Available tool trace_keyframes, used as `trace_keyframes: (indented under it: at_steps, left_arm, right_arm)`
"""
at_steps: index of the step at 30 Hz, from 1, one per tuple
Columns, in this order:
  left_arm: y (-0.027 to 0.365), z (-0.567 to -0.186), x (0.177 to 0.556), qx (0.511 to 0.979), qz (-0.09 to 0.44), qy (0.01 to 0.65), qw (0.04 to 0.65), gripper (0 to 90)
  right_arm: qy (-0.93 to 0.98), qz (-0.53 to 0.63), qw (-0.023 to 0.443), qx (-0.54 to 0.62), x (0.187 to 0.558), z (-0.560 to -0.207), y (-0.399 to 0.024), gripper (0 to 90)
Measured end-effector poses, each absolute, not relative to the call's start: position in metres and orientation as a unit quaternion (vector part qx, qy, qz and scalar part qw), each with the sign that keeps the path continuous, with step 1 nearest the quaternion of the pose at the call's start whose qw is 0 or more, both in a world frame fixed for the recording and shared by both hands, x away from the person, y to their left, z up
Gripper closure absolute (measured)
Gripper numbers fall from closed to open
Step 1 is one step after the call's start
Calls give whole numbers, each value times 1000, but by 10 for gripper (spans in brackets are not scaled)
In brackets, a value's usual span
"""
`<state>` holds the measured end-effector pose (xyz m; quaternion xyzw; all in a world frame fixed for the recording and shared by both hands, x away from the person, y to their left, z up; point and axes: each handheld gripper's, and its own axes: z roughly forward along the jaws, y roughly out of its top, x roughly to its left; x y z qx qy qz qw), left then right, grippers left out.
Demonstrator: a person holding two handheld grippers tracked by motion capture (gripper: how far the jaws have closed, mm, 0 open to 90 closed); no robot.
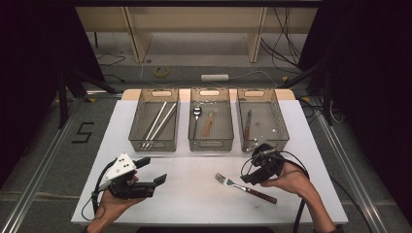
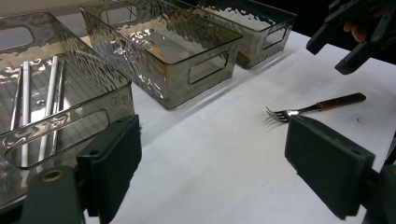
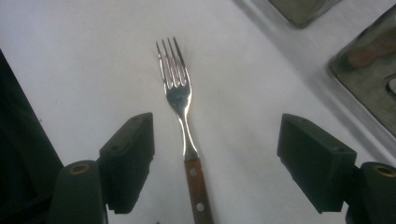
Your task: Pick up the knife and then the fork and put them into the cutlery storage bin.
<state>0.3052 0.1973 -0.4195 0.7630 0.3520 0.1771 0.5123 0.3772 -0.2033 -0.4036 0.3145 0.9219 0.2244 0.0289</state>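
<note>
We hold our right gripper [image 3: 215,161] wide apart over the wood-handled fork [image 3: 180,91] lying on the white table [image 1: 194,194]; our left gripper [image 2: 212,163] gapes empty. A black "5" [image 1: 83,132] marks the floor.

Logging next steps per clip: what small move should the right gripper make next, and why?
Probably lower the right gripper straight down and close on the fork. Its jaws stand open on either side of the fork's neck, which lies flat on the white table, apparently not yet touched.
</note>
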Motion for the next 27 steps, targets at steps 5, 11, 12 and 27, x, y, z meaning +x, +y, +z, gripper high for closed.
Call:
trace_keyframes:
  at_steps: [5,11,12,27]
  left_arm:
    - [197,-419,305,763,177,351,513,181]
    - [197,-420,305,764,178,350,512,181]
    - [197,-420,305,764,178,350,512,181]
    - [197,-419,305,765,178,347,512,181]
  right_arm:
    - [927,211,27,310,375,-408,-203,292]
    - [931,194,28,309,372,-415,-204,318]
    - [930,191,28,312,371,-417,-204,320]
    - [939,155,14,308,363,-438,-208,469]
